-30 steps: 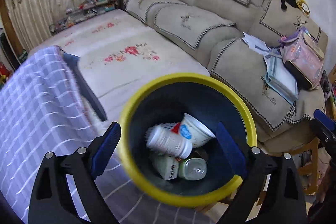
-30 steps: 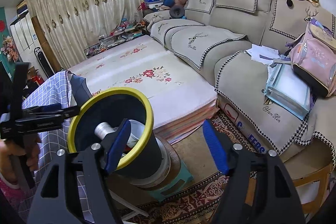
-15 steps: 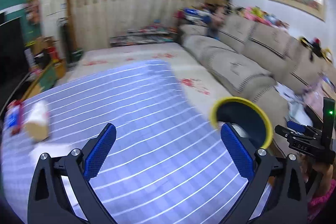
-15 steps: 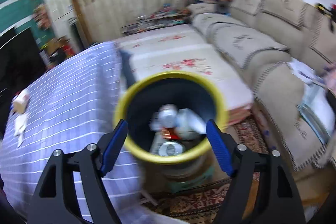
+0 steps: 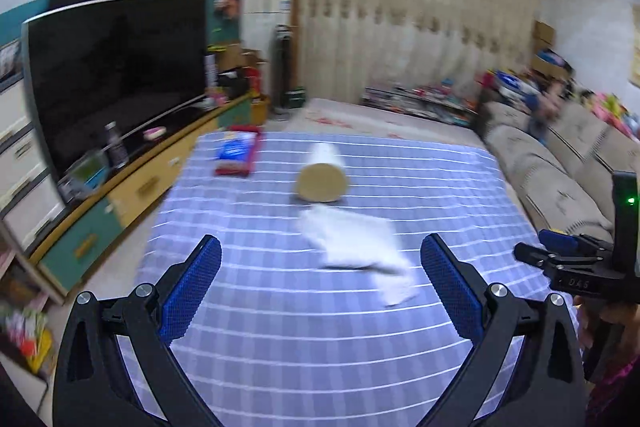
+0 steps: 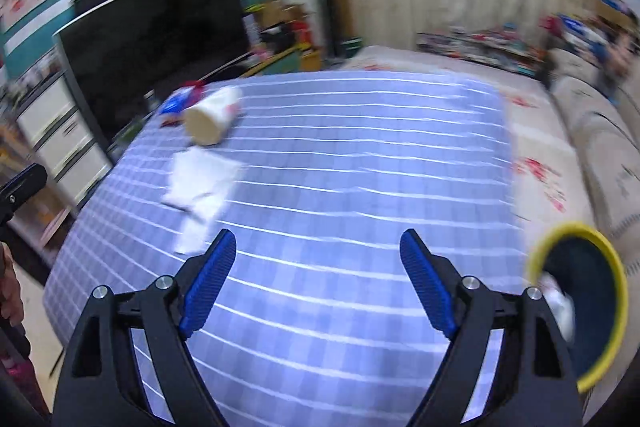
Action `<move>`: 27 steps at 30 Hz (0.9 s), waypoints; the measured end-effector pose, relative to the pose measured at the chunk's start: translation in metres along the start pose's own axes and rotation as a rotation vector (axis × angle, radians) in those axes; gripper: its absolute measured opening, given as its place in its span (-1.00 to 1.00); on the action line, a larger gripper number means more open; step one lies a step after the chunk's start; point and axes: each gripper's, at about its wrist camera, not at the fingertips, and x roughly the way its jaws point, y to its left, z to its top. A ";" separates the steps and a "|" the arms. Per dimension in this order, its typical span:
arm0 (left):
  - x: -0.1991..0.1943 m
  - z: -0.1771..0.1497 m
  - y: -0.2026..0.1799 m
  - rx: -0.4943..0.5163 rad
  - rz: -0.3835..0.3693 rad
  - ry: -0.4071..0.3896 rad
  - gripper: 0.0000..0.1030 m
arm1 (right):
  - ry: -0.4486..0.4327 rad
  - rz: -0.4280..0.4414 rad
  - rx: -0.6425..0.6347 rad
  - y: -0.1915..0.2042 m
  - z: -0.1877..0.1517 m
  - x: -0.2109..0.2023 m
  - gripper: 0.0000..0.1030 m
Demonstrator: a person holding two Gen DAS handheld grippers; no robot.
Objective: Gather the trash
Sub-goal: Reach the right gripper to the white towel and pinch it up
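1. A paper cup (image 5: 321, 175) lies on its side on the checked worktop (image 5: 320, 327), white tissue (image 5: 354, 247) just beside it.
2. The left tongs (image 5: 320, 291) gape, empty.
3. The right tongs (image 6: 316, 279) are opening, empty.
4. The yellow-rimmed bin (image 6: 592, 291) sits at the worktop's right edge.

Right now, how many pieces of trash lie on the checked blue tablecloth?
3: a tipped white paper cup, a crumpled white tissue just before it, and a flat red-and-blue packet at the far left. None seems hidden.

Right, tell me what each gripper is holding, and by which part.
Nothing is held. The left gripper is open and empty; the right gripper is opening, with only the checked cloth beyond it.
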 end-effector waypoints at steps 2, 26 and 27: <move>-0.001 -0.002 0.023 -0.041 0.022 0.001 0.91 | 0.042 0.052 -0.035 0.027 0.012 0.023 0.55; 0.020 -0.025 0.043 -0.096 -0.004 0.079 0.91 | 0.197 -0.028 -0.183 0.118 0.035 0.157 0.00; 0.022 -0.026 0.042 -0.095 -0.004 0.083 0.91 | 0.195 -0.034 -0.183 0.118 0.036 0.158 -0.17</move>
